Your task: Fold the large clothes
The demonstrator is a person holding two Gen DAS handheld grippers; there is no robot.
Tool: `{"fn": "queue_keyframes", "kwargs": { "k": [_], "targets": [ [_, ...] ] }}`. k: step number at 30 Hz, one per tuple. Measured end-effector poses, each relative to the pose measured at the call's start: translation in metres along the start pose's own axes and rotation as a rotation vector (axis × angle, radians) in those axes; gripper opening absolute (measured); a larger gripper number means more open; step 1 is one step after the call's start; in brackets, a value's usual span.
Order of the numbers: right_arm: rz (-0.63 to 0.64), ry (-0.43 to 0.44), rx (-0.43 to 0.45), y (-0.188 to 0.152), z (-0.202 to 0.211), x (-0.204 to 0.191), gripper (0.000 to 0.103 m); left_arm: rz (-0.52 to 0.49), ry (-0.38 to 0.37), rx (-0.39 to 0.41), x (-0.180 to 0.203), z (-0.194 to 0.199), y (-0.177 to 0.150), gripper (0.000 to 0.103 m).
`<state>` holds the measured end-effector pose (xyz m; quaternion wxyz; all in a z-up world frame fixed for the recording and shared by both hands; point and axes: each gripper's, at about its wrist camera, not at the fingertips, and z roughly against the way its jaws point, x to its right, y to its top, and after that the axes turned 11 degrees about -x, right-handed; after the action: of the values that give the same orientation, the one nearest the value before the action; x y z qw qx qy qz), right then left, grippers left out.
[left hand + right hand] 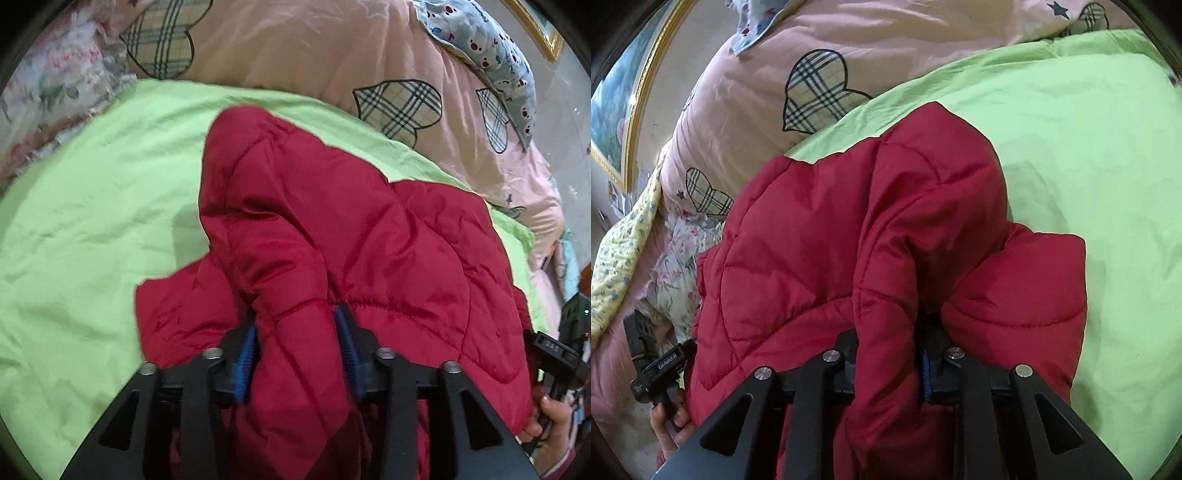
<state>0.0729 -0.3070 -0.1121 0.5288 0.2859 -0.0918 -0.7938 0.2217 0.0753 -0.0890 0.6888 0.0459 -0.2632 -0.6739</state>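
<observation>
A red quilted jacket [332, 229] lies bunched on a light green sheet [92, 206]. My left gripper [297, 347] is shut on a thick fold of the jacket between its blue pads [349, 350]. In the right wrist view the same jacket [849, 229] fills the middle, and my right gripper [886, 365] is shut on another fold of it. Each gripper shows at the edge of the other's view: the right one [557, 354] at the jacket's right edge, the left one [653, 365] at its left edge. The jacket hides the fingertips.
A pink quilt with plaid hearts [332, 48] is heaped behind the green sheet [1089, 155]. A blue patterned pillow [491, 44] lies at the far right. Floral bedding [48, 92] lies at the left. A gold picture frame [639, 96] hangs beyond the bed.
</observation>
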Motion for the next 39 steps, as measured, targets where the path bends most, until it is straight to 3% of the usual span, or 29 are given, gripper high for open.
{"fn": "queue_keyframes", "kwargs": {
  "k": [3,5,15,22,33,35,39],
  "targets": [
    [0.011,-0.023,0.004,-0.001,-0.001,-0.003,0.022,-0.015,0.011,0.037,0.01,0.012,-0.001,0.072],
    [0.014,-0.028,0.016,-0.001,-0.001,-0.004,0.023,-0.024,0.016,0.053,0.015,0.018,-0.001,0.076],
    [0.022,-0.053,0.024,0.001,-0.003,-0.006,0.027,-0.038,0.061,0.138,0.018,0.061,-0.016,0.078],
    [0.026,-0.08,0.028,0.001,-0.005,-0.01,0.029,-0.093,0.028,0.186,0.034,0.092,-0.041,0.078],
    [0.029,-0.091,0.029,0.003,-0.005,-0.012,0.03,-0.195,-0.11,0.051,0.061,0.077,-0.084,0.078],
    [0.03,-0.093,0.03,0.003,-0.005,-0.012,0.03,-0.211,-0.117,0.024,0.064,0.069,-0.085,0.078],
    [0.032,-0.1,0.031,0.003,-0.005,-0.013,0.031,-0.223,-0.044,-0.017,0.063,0.045,-0.077,0.077]
  ]
}}
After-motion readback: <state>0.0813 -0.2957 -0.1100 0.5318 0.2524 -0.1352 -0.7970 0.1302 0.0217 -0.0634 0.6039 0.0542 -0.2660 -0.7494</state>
